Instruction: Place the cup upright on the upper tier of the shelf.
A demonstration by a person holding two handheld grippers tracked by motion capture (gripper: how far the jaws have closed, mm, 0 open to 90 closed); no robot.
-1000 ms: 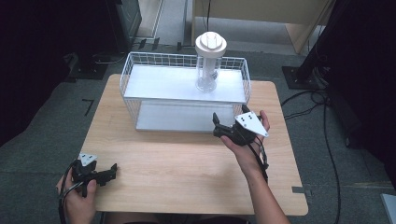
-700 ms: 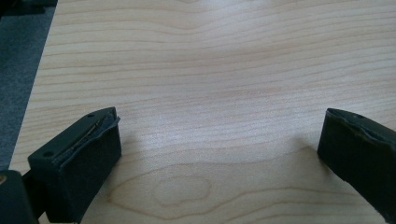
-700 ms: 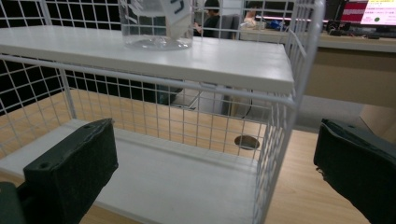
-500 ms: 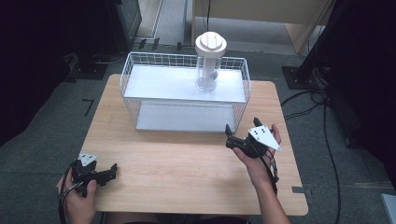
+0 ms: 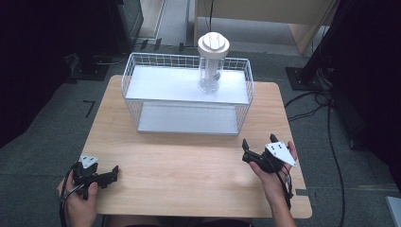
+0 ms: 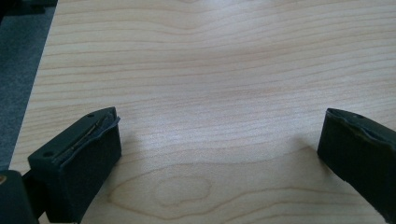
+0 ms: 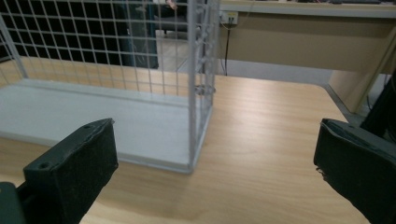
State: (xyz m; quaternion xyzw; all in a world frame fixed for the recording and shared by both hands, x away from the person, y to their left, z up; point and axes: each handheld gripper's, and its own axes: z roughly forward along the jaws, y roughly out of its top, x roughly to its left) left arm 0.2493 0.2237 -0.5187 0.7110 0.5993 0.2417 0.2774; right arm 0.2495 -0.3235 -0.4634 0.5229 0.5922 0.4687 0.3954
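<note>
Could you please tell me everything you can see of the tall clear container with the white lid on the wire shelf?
The tall clear cylindrical container stands upright on the white upper shelf of the white wire-mesh rack, right of its middle and near the back. It looks like transparent plastic, capped by a wider round white lid with a raised ridge across its top. Something pale shows inside, too unclear to name. Only the shelf touches it; both grippers are far off, near the table's front edge.
</note>
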